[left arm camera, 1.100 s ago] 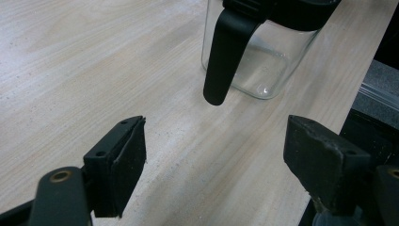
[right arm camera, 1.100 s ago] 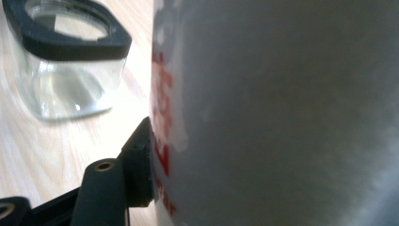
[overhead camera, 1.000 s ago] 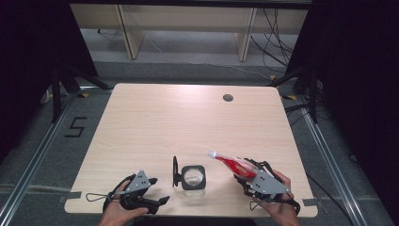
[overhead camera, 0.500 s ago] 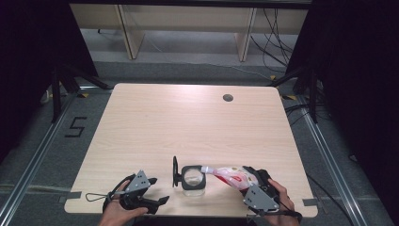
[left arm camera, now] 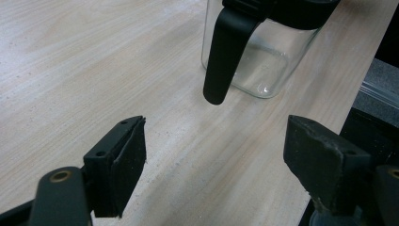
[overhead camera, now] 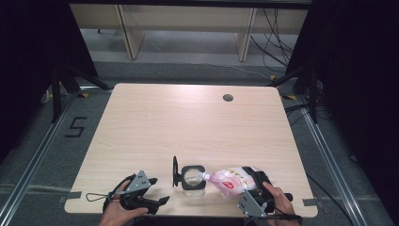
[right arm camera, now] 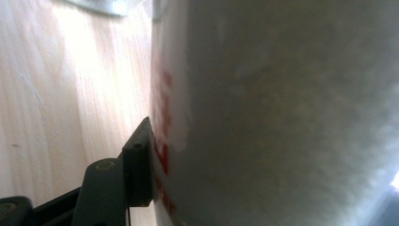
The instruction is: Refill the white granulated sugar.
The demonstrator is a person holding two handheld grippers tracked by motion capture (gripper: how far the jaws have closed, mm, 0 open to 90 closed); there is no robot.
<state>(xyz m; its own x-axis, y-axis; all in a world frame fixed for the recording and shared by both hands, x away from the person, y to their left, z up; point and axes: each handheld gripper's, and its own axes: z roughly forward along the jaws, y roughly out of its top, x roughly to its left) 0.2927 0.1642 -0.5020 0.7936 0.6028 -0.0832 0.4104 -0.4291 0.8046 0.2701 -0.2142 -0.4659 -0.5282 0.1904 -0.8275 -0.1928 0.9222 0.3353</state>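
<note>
Pink-and-white refill pouch (overhead camera: pixel 230 180) — clamped in right hand-held gripper (overhead camera: pixel 256 188), tilted, spout now right at rim of glass jar (overhead camera: pixel 192 178); earlier held up and apart to jar's right. Judged: pouring about to begin. Jar standing near front edge of wooden surface (overhead camera: pixel 188 122), black handle (left arm camera: pixel 225 52) on its left. Left hand-held gripper (overhead camera: pixel 157 202) — jaws wide, empty, resting left of jar. Red print on pouch (right arm camera: pixel 162 141), too blurred to read; marking "5" on floor, far left of jar.
</note>
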